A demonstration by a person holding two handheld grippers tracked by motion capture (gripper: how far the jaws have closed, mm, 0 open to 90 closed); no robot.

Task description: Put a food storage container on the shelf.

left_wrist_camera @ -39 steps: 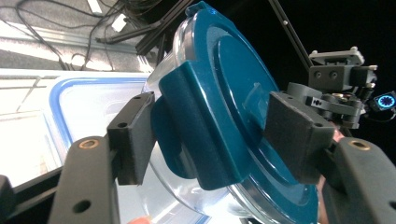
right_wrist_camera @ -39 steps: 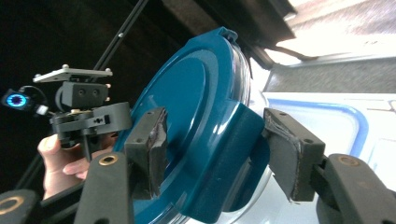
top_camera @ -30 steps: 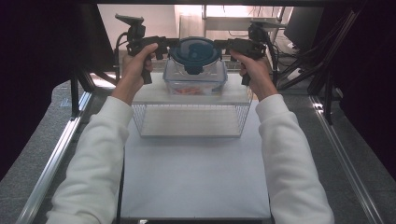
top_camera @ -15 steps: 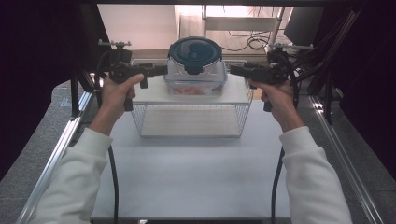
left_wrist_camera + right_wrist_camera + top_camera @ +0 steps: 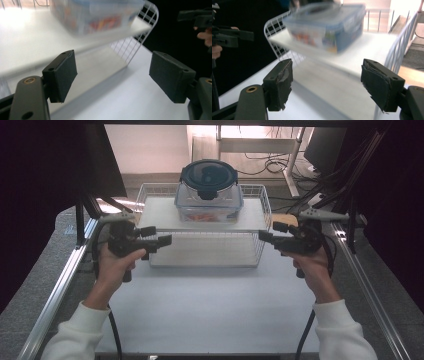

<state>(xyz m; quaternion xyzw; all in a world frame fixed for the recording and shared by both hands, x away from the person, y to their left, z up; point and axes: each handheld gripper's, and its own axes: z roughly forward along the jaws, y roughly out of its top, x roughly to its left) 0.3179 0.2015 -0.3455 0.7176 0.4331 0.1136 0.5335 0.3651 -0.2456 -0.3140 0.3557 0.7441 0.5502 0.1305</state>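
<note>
Flanking the clear plastic box with its dark round lid, probably food inside, you hold left gripper and right gripper spread, empty, ready to clasp both sides.

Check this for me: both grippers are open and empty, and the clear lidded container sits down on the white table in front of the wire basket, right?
Not quite. In the high view the clear lidded container sits on the white board across the wire basket, not on the table. Left gripper and right gripper are open and empty.

A white table holds a wire basket. A white board lies across it, maybe a shelf, with a box on top.
</note>
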